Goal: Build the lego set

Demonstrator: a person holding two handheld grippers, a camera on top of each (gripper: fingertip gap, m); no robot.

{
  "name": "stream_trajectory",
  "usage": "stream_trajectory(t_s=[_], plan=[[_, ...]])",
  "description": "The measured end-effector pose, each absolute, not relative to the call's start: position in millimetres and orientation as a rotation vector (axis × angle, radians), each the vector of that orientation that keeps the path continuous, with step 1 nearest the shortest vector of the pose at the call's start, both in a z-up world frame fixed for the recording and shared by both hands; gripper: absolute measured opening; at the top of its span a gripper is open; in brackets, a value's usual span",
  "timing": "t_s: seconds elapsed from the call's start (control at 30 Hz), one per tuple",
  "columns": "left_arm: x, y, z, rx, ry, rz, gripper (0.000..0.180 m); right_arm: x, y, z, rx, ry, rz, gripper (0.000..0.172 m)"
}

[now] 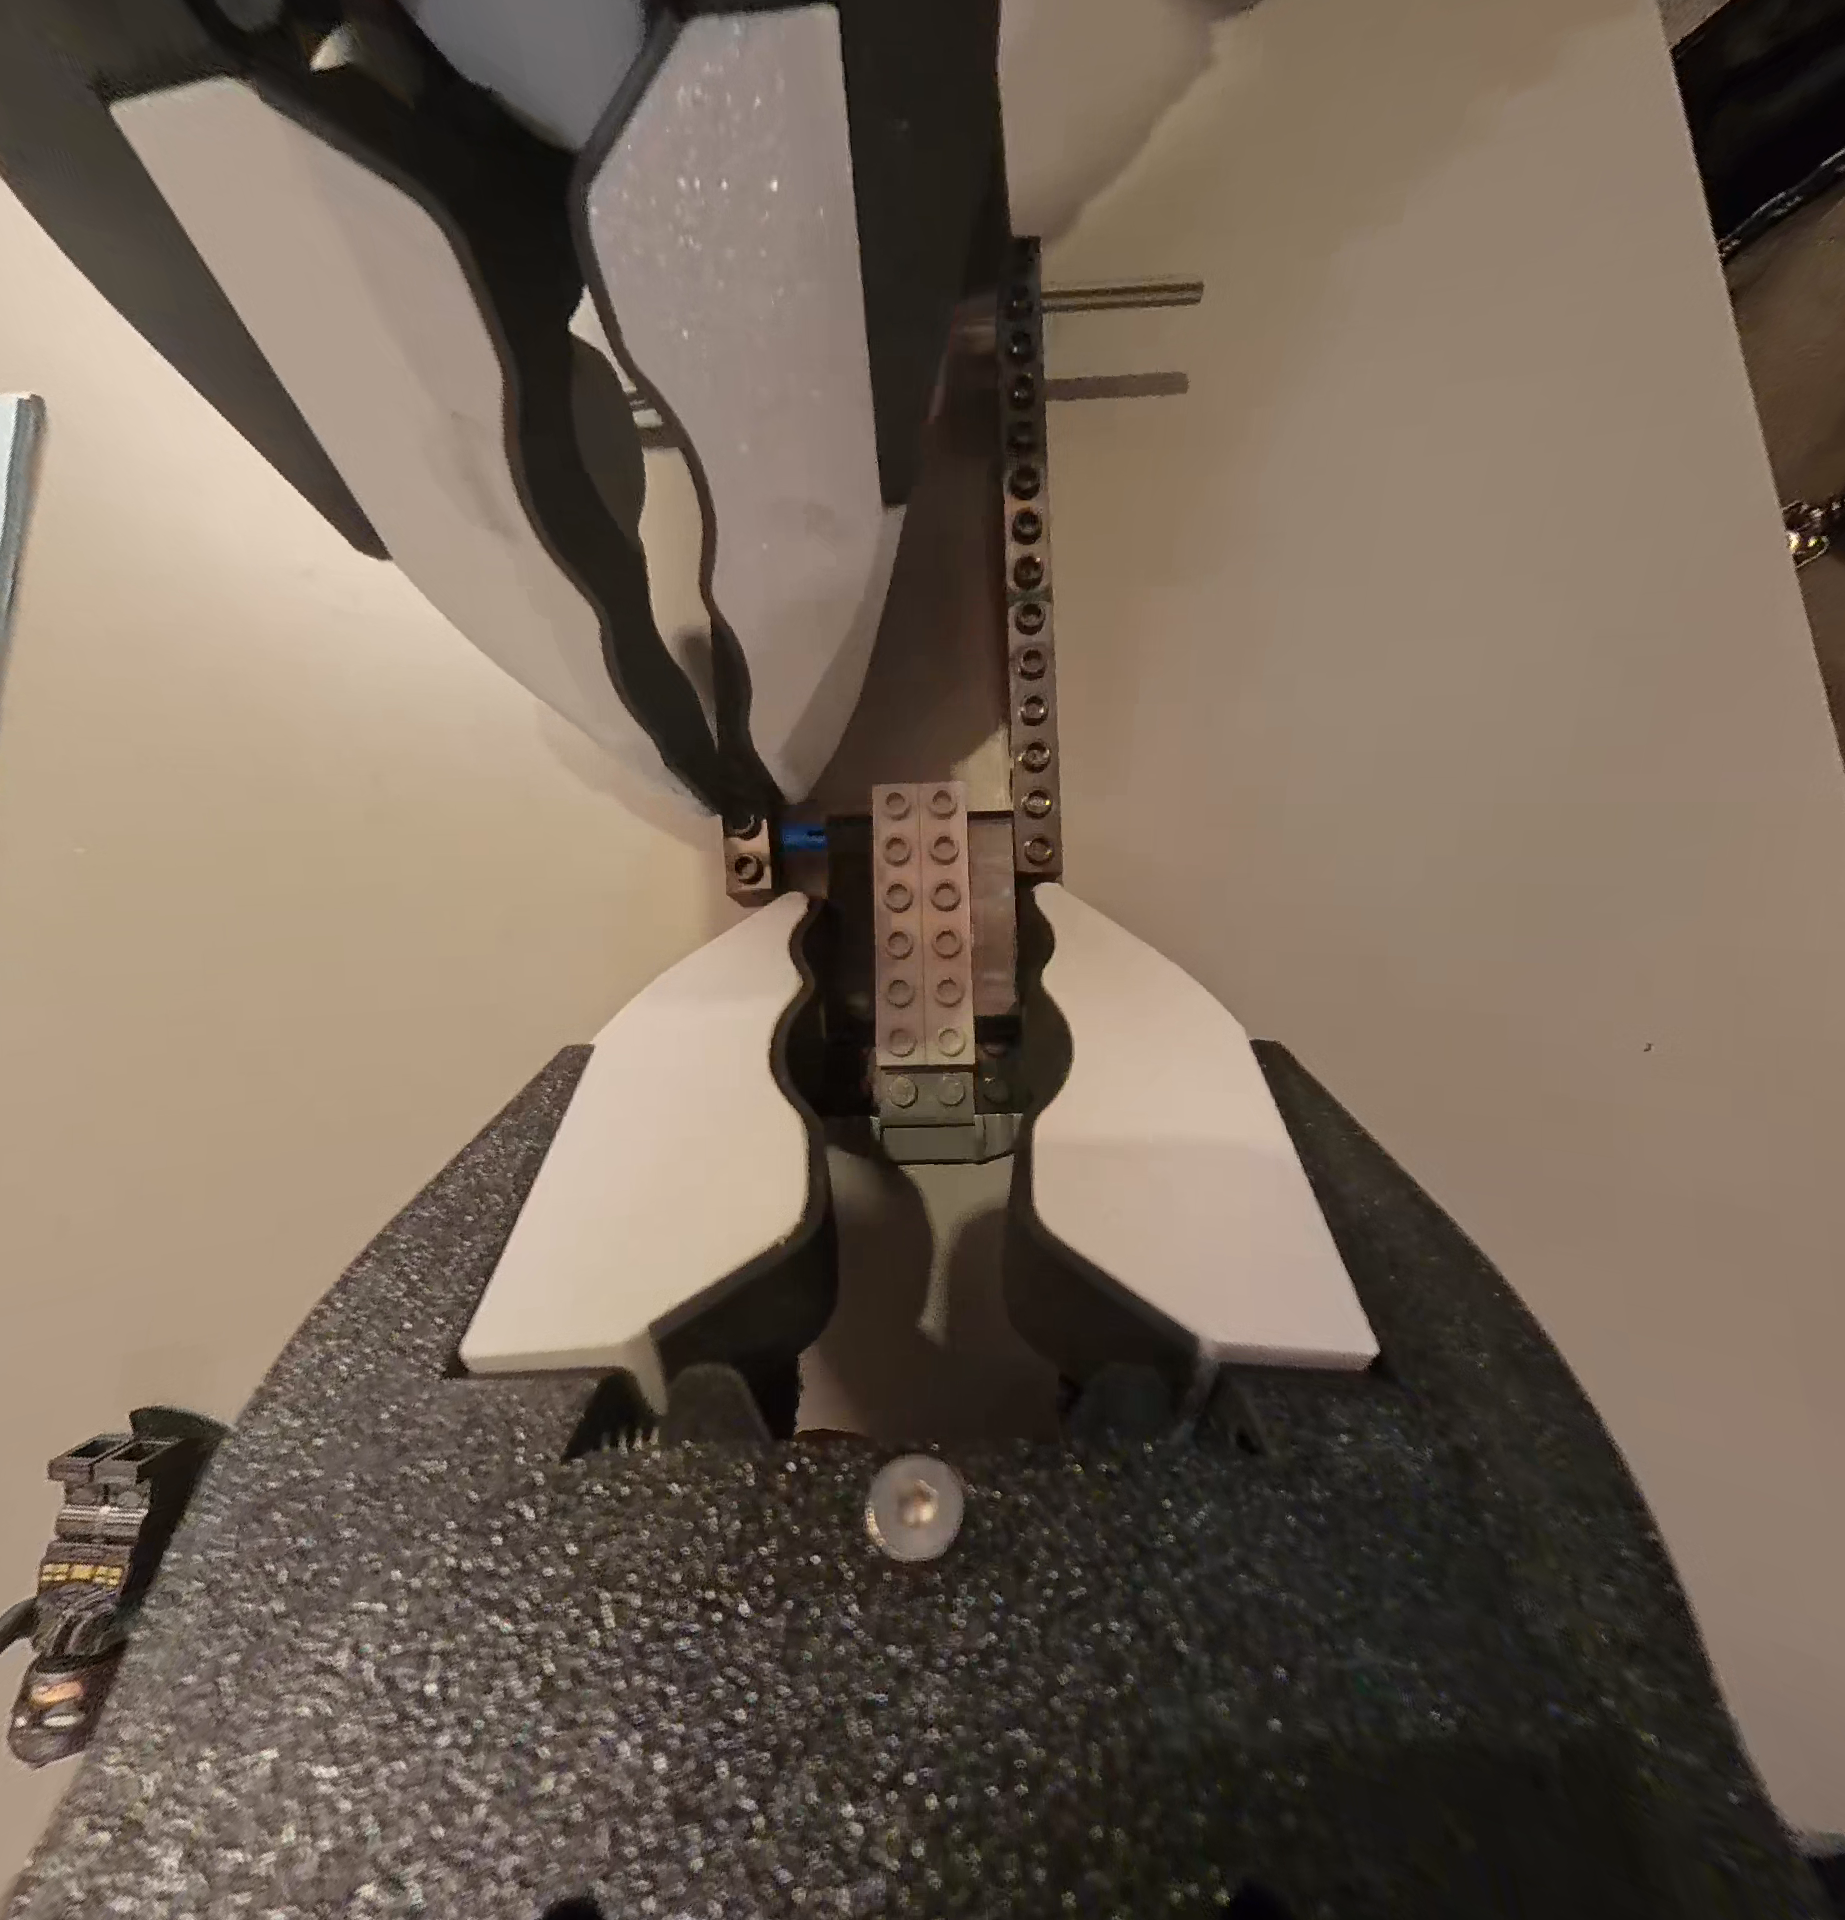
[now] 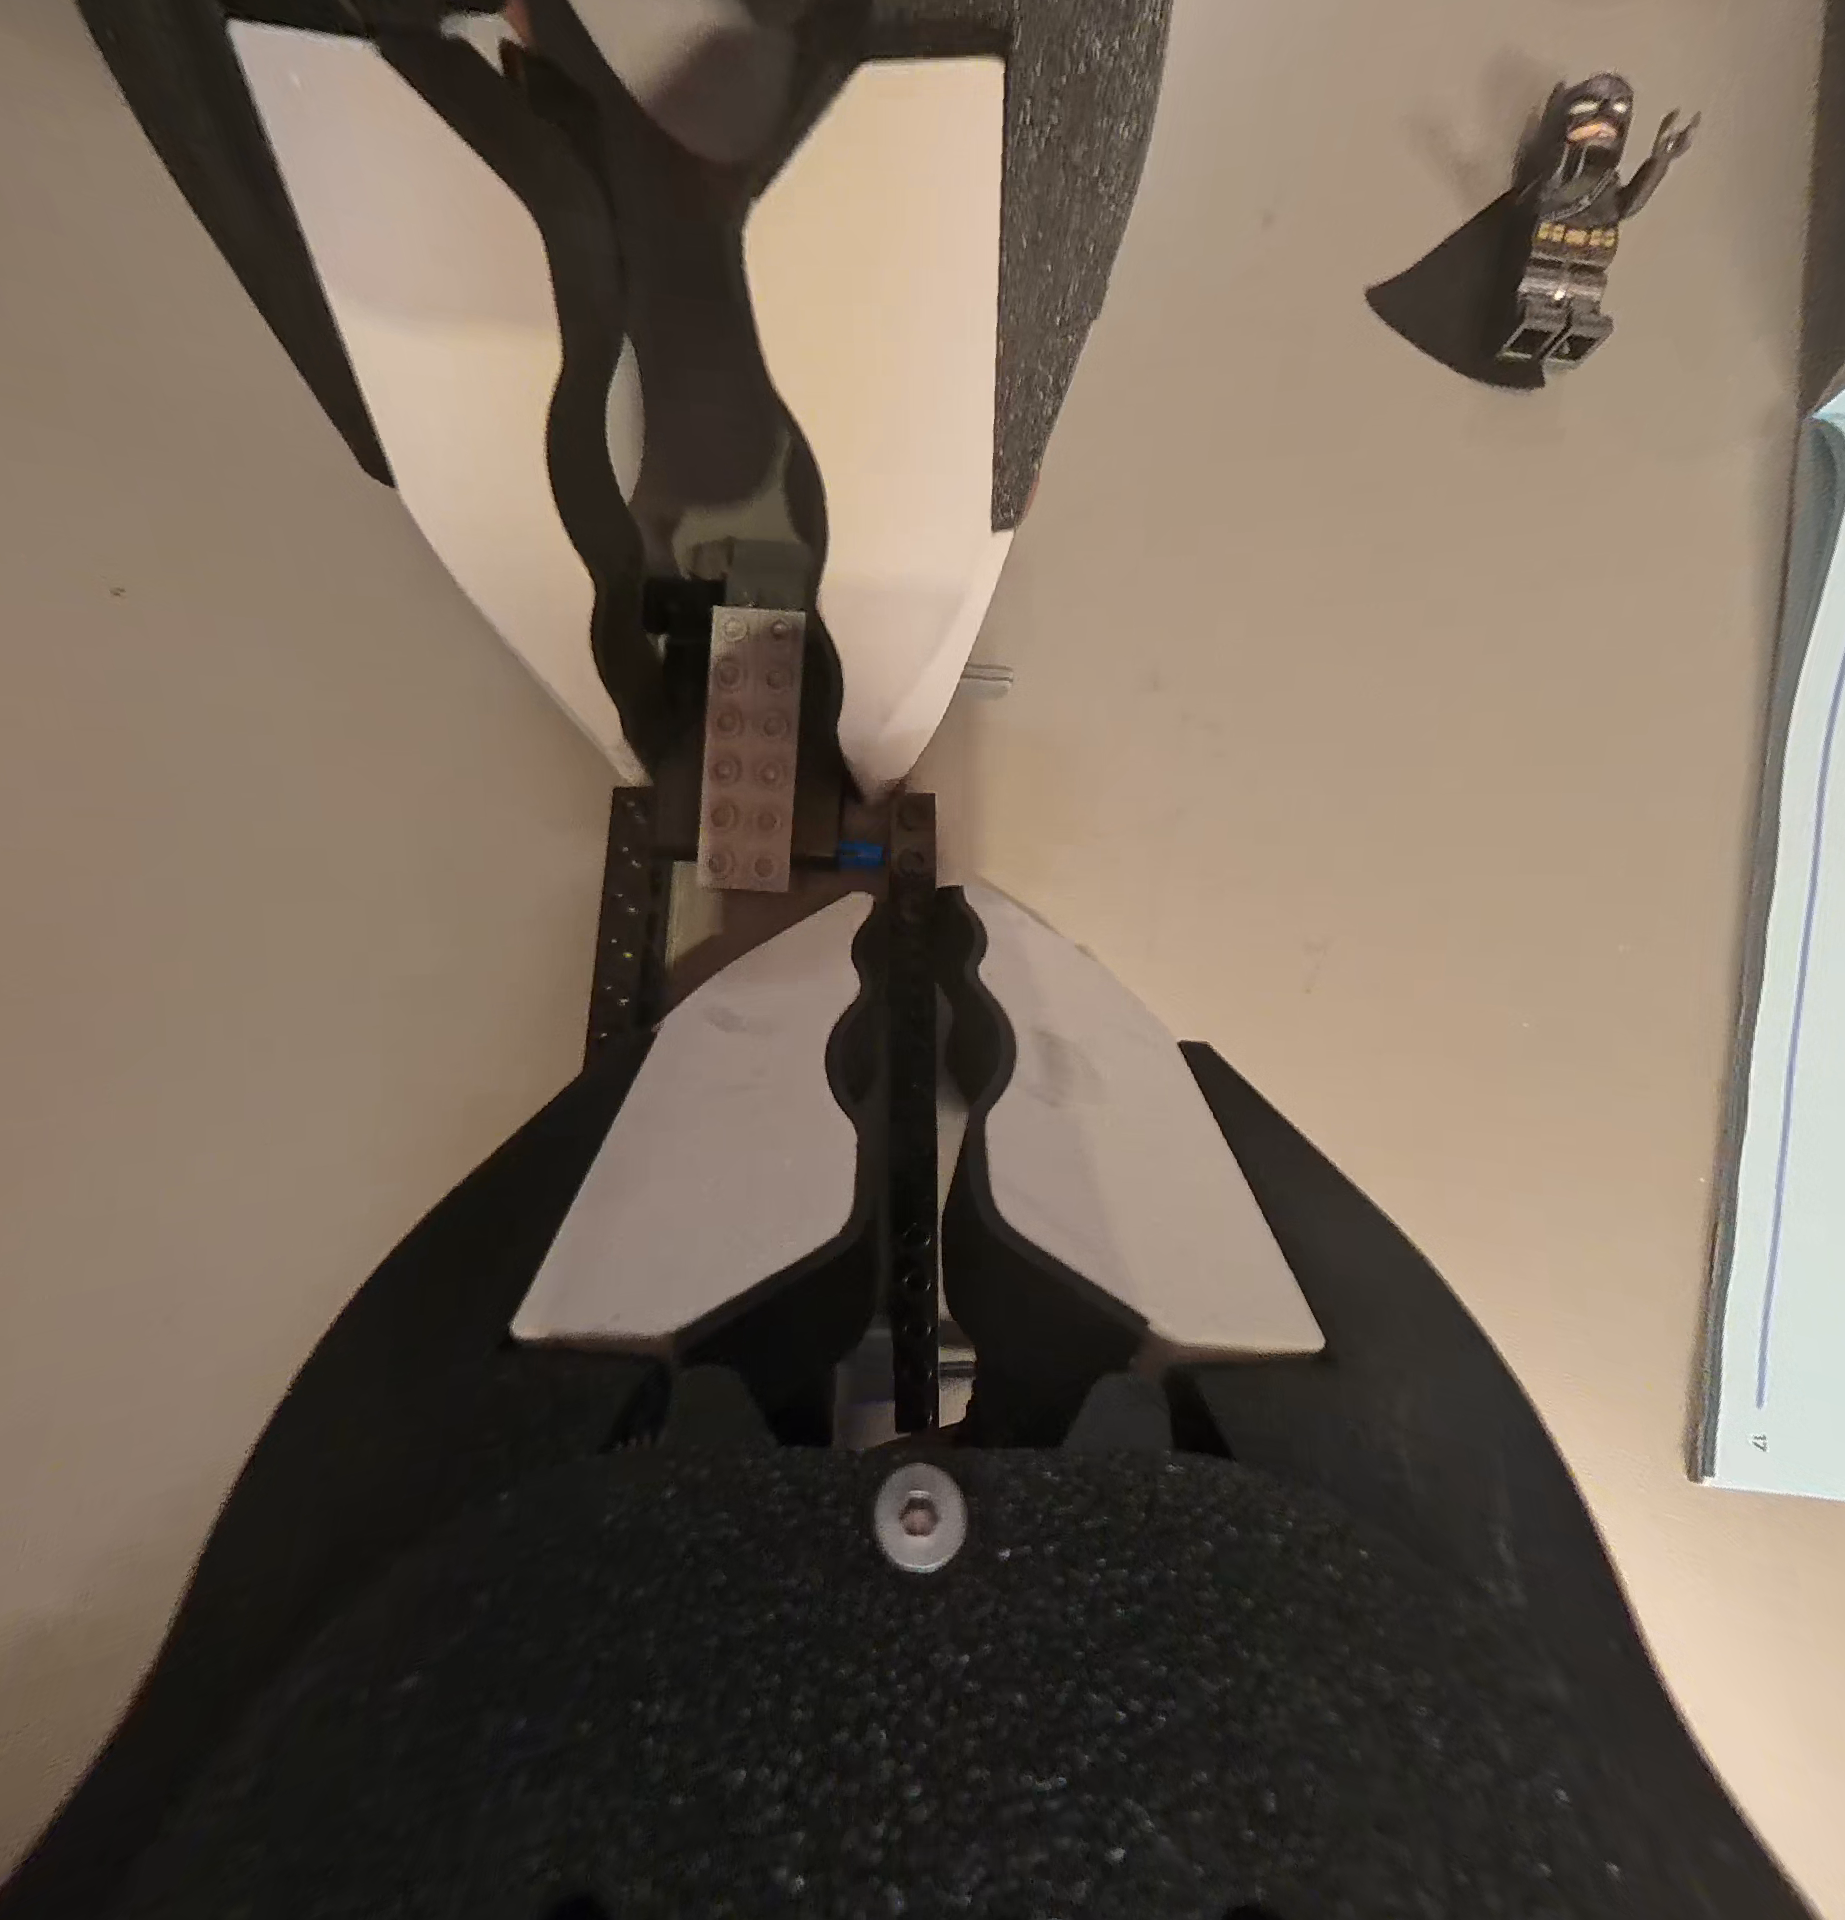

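My left gripper (image 1: pixel 920 904) is shut on a black brick assembly (image 1: pixel 991 935) topped by a grey studded plate (image 1: pixel 923 925); its pads press the assembly's sides just above the beige table. A long black beam (image 1: pixel 1032 623) runs along the assembly's right side. My right gripper (image 2: pixel 913 904) is shut on a second long black beam (image 2: pixel 913 1143), held next to a blue pin (image 2: pixel 858 856) on the assembly's side. In the left wrist view the right gripper (image 1: pixel 762 800) comes in from above, with that beam's end (image 1: pixel 749 854) beside the blue pin (image 1: pixel 804 837). The right wrist view shows the left gripper (image 2: pixel 757 779) and the grey plate (image 2: pixel 746 748).
A dark caped minifigure (image 2: pixel 1567 229) lies on the table; it also shows in the left wrist view (image 1: pixel 76 1600). An open booklet (image 2: pixel 1822 935) lies at the table's side. Two grey axles (image 1: pixel 1126 291) stick out past the far beam. The table edge (image 1: pixel 1728 416) is at the right. The tips of both grippers are at nearly the same place.
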State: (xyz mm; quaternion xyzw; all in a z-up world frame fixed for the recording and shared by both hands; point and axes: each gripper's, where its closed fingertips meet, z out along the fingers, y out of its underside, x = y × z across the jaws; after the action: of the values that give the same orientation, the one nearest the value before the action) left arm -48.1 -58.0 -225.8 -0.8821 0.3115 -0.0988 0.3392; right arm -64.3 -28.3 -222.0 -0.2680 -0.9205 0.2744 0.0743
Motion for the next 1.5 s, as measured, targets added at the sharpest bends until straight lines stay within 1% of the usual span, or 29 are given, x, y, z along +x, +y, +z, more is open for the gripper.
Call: stream_trajectory(t_s=[0.6, 0.9, 1.03, 1.2, 1.23, 1.27, 1.3, 1.5], plan=[[-44.8, -56.7, -225.9, -2.334, 0.803, -0.253, 0.035, -55.6, -27.0, -224.5, -0.788, -2.815, 0.788, 0.008], [-45.7, -54.4, -225.9, -2.361, 0.778, -0.268, 0.035, -51.5, -29.0, -222.9, -0.604, -2.846, 0.652, 0.008], [-45.4, -55.3, -225.9, -2.355, 0.777, -0.28, 0.035, -51.4, -30.2, -222.8, -0.575, -2.862, 0.692, 0.009], [-44.1, -55.9, -225.8, -2.328, 0.766, -0.284, 0.035, -50.5, -31.2, -221.9, -0.666, -2.849, 0.789, 0.009], [-44.1, -56.1, -225.8, -2.326, 0.763, -0.279, 0.035, -51.1, -30.0, -220.6, -0.684, -2.834, 0.797, 0.011], [-44.3, -56.2, -225.8, -2.326, 0.76, -0.276, 0.035, -52.8, -27.0, -218.4, -0.702, -2.809, 0.795, 0.018], [-44.5, -56.3, -225.8, -2.326, 0.754, -0.273, 0.035, -54.2, -22.7, -215.5, -0.727, -2.779, 0.792, 0.022], [-45.1, -57.1, -225.9, -2.315, 0.739, -0.269, 0.035, -50.2, 18.7, -188.3, -0.945, -2.524, 0.819, 0.011]])
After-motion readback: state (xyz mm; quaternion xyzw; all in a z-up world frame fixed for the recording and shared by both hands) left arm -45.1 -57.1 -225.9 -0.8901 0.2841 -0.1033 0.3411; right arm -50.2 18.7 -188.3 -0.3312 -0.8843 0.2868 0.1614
